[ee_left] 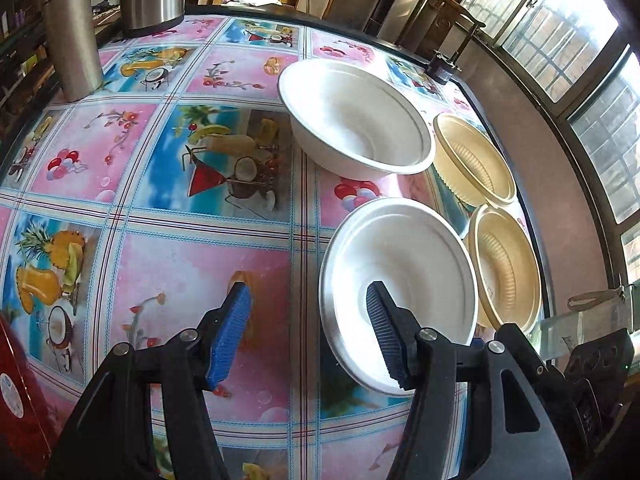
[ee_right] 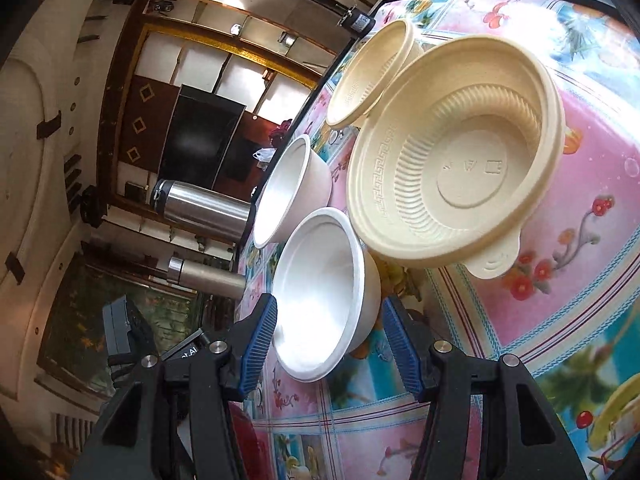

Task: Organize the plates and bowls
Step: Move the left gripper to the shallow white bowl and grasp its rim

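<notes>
Bare tablecloth (ee_left: 168, 264) left of four crowded bowls (ee_left: 400, 272) (steel flasks (ee_left: 72, 36) beyond)

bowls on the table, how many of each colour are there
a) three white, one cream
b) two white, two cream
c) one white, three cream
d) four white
b: the left wrist view shows a far white bowl, a near white bowl and two cream bowls beside them on the patterned table.
</notes>
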Demonstrator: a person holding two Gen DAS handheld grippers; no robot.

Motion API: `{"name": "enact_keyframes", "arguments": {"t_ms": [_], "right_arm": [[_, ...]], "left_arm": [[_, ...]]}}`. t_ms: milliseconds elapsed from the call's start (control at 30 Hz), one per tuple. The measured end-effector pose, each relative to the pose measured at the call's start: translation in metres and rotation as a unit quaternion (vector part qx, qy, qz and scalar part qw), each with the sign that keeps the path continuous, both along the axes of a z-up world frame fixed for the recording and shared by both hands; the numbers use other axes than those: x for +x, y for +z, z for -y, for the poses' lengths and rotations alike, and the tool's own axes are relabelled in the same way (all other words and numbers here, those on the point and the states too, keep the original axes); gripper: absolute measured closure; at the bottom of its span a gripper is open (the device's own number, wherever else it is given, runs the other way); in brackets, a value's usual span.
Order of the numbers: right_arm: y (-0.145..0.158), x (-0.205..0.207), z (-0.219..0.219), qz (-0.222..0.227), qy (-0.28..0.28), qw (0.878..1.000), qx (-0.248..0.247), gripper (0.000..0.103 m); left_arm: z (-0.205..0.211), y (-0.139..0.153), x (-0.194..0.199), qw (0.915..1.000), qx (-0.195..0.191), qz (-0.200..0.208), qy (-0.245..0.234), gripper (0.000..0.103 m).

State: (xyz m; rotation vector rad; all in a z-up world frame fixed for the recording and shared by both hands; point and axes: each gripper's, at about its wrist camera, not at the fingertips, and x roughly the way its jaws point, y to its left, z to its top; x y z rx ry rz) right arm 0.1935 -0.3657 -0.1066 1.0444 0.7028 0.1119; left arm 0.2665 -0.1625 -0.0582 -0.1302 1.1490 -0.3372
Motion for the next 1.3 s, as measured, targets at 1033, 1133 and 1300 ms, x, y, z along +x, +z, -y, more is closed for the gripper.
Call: {"name": "enact_keyframes", "arguments": {"t_ms": [1033, 1133, 1300], "right_arm": [[-0.019, 0.016, 0.005, -0.03, -0.014, 0.999, -0.039, 0.08], [-0.019, 0.015, 0.005, -0.03, -0.014, 0.999, -0.041, 0.082], [-0.016, 0.016, 0.001, -0.029, -0.012, 0.998, -0.053, 0.087]], "left_arm": [[0.009, -0.024, 0.004, 0.9993, -0.032, -0.018, 0.001, 0.082], [0.009, -0.025, 0.004, 0.9992, -0.035, -0.019, 0.001, 0.085], [0.007, -0.023, 0.003, 0.9992, -0.036, -0.017, 0.003, 0.085]]}}
